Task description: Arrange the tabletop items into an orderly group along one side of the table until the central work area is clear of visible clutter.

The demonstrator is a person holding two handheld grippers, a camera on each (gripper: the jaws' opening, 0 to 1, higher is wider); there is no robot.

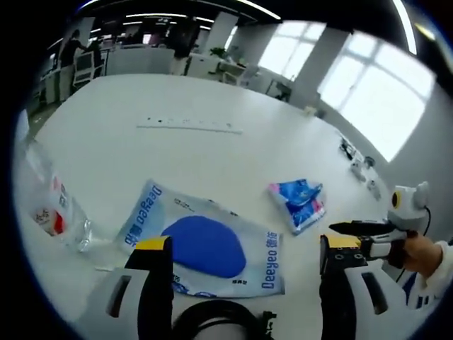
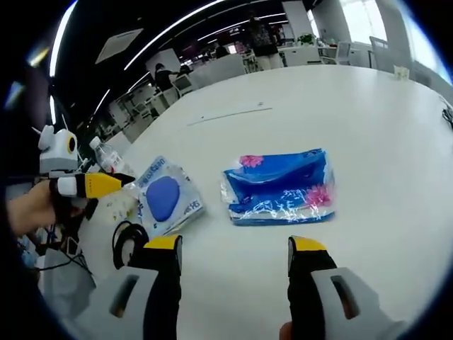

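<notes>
A white Deeyeo packet [image 1: 205, 244] with a blue oval on it lies flat on the white table [image 1: 212, 156], just ahead of my left gripper [image 1: 246, 244]. That gripper is open, with nothing between its jaws. A blue tissue pack [image 1: 299, 202] lies to the packet's right. My right gripper [image 1: 334, 227] comes in from the right, held by a hand. In the right gripper view, my right gripper [image 2: 236, 246] stands open and empty short of the blue tissue pack [image 2: 279, 185]. The Deeyeo packet [image 2: 166, 197] lies to its left, with the left gripper [image 2: 126, 181] beside it.
A clear water bottle [image 1: 53, 205] stands at the left, near the table's edge, also the bottle [image 2: 106, 157]. A black cable [image 2: 127, 241] coils near the packet. A long white strip [image 1: 190, 126] lies farther out on the table. Desks and people are in the background.
</notes>
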